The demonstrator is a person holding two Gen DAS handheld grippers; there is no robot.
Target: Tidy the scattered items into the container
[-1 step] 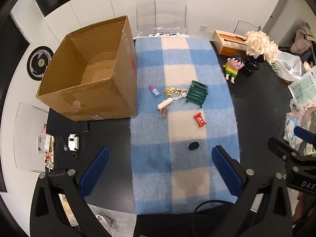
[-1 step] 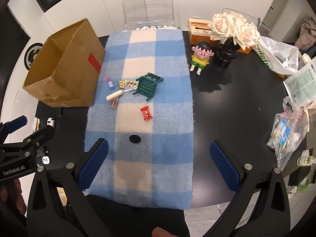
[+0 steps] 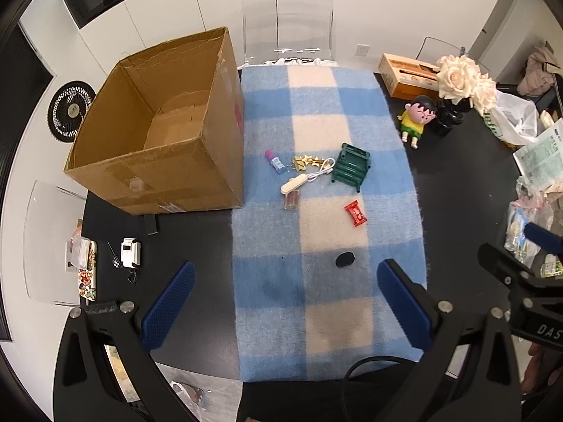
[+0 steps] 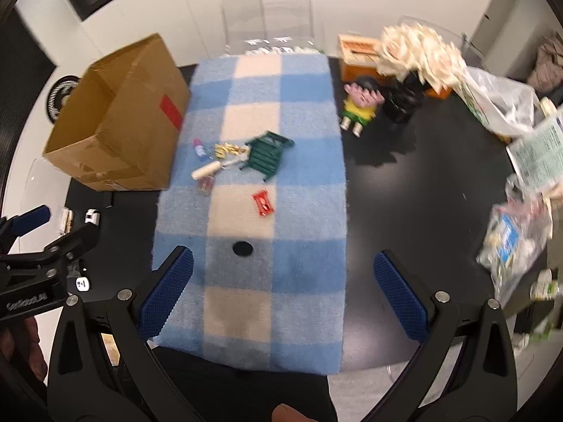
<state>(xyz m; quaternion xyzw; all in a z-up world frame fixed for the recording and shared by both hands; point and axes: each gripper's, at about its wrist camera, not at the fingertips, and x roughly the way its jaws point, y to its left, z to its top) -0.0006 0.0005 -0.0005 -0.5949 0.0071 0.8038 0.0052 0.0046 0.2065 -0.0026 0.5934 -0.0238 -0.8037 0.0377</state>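
Note:
An open cardboard box (image 3: 169, 172) (image 4: 116, 133) stands on the black table, left of a blue and cream checked cloth (image 3: 327, 302) (image 4: 267, 281). On the cloth lie a green toy chair (image 3: 351, 167) (image 4: 266, 156), a red wrapper (image 3: 356, 213) (image 4: 263, 203), a black disc (image 3: 345, 259) (image 4: 242, 248), a small bottle (image 3: 275, 161) (image 4: 199, 149), gold stars (image 3: 304, 162), a white plug with cord (image 3: 295, 183) (image 4: 207, 170) and a small clear item (image 3: 292, 199). My left gripper (image 3: 286, 302) and right gripper (image 4: 283, 293) are open and empty, above the cloth's near end.
A cartoon figurine (image 3: 417, 119) (image 4: 360, 105), a black vase of white roses (image 3: 461, 84) (image 4: 418, 59) and an orange box (image 3: 408, 74) stand at the back right. Plastic bags (image 4: 513, 239) and papers lie right. Small items (image 3: 130, 253) lie left. A clear chair (image 3: 286, 24) stands behind.
The right wrist view has shifted and blurred, so the right gripper is moving; the scene sits a little further left and nearer. The left view is unchanged.

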